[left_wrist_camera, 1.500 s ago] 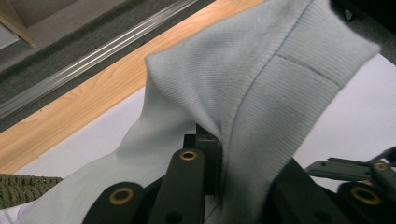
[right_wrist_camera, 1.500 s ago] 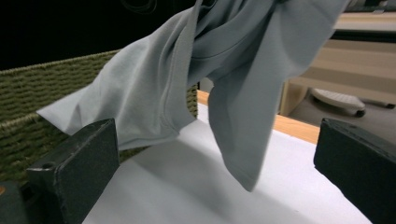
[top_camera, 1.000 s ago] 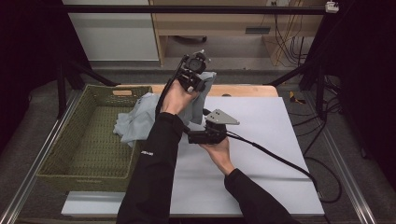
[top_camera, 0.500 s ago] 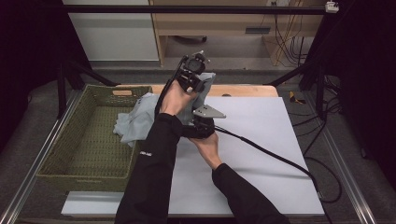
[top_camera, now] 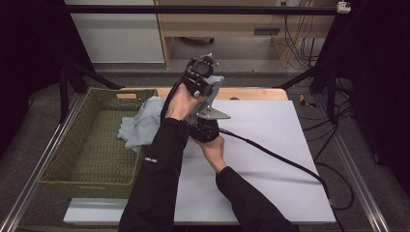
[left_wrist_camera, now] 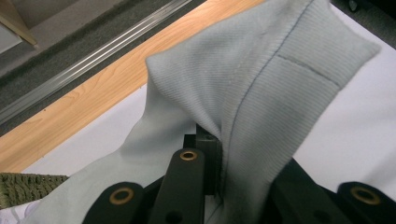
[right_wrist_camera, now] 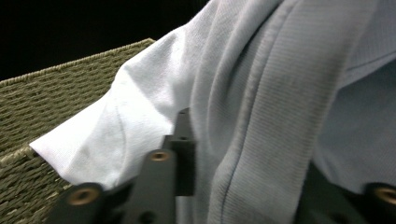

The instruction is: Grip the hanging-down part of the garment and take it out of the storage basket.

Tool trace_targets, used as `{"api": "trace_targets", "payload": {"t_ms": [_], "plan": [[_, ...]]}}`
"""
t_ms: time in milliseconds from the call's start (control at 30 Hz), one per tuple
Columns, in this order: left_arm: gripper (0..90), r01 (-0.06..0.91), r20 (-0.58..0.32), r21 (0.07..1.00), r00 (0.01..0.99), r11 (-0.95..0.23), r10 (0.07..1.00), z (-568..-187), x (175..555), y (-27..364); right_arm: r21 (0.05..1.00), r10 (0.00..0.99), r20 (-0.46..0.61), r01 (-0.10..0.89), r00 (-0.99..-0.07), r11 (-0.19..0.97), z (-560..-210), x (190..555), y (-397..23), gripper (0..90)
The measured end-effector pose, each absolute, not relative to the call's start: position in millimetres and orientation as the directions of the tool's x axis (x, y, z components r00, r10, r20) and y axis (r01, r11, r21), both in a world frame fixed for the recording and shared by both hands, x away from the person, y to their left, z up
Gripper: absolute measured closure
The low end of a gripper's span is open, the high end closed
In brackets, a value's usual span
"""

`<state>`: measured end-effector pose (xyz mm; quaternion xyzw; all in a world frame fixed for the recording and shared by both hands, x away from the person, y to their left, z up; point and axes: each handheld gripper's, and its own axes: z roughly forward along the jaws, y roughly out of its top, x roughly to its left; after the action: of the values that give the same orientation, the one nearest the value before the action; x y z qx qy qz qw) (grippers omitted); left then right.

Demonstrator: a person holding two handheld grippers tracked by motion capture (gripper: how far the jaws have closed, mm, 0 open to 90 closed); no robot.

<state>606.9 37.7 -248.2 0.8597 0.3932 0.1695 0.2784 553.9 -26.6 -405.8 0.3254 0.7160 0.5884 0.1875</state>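
Two hand-held grippers: both clamp one pale grey garment above the desk.
Garment (top_camera: 145, 121): a ribbed knit piece, partly lifted; its lower part trails over the near rim of the woven basket (top_camera: 87, 145) at the desk's left, likely because it is being drawn out.
Left hand-held gripper (top_camera: 203, 79): raised at the back of the desk, jaws closed on a ribbed, seamed edge (left_wrist_camera: 261, 93), probably to hang the cloth clear.
Right hand-held gripper (top_camera: 205, 126): lower, just beside the left forearm; its jaws have just been closing, with a fold of cloth (right_wrist_camera: 243, 140) between them, seemingly a second hold to spread it.
Desk (top_camera: 270, 145): white sheet over wood, bare on the right, ready for laying the garment flat.
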Motion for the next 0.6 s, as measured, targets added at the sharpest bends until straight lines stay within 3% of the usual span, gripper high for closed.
{"api": "trace_targets", "payload": {"t_ms": [33,100,267,333,400,467,500,600], "plan": [[83.1,0.582,0.073,0.611,0.633,-0.536,0.771,-248.3,606.8,38.6,0.964,0.686,0.108,0.243,-0.719,0.104,-405.4,554.4,-27.5,83.9],[83.1,0.583,0.070,0.613,0.633,-0.534,0.771,-248.3,606.6,39.8,0.964,0.683,0.110,0.244,-0.722,0.103,-404.9,555.1,-28.5,85.7],[83.1,0.584,0.072,0.614,0.628,-0.531,0.775,-247.7,606.6,42.8,0.964,0.679,0.095,0.237,-0.728,0.119,-402.8,550.5,-31.8,86.8],[83.1,0.584,0.072,0.614,0.628,-0.530,0.775,-247.5,606.3,44.0,0.960,0.664,0.139,0.264,-0.735,0.091,-401.4,546.0,-33.5,87.0],[83.1,0.586,0.072,0.613,0.626,-0.530,0.776,-247.3,605.7,45.5,0.967,0.665,0.077,0.217,-0.743,0.131,-402.4,544.8,-37.5,87.1],[83.1,0.586,0.077,0.610,0.625,-0.533,0.776,-246.9,605.6,46.9,0.963,0.662,0.106,0.242,-0.742,0.116,-398.8,536.9,-38.9,87.1],[83.1,0.586,0.077,0.610,0.625,-0.533,0.776,-246.9,605.6,46.9,0.972,0.657,0.047,0.186,-0.753,0.144,-399.3,537.1,-41.6,87.1],[83.1,0.587,0.076,0.613,0.622,-0.529,0.779,-246.2,604.7,48.0,0.970,0.649,0.073,0.206,-0.757,0.131,-393.5,528.1,-45.7,87.1]]}}
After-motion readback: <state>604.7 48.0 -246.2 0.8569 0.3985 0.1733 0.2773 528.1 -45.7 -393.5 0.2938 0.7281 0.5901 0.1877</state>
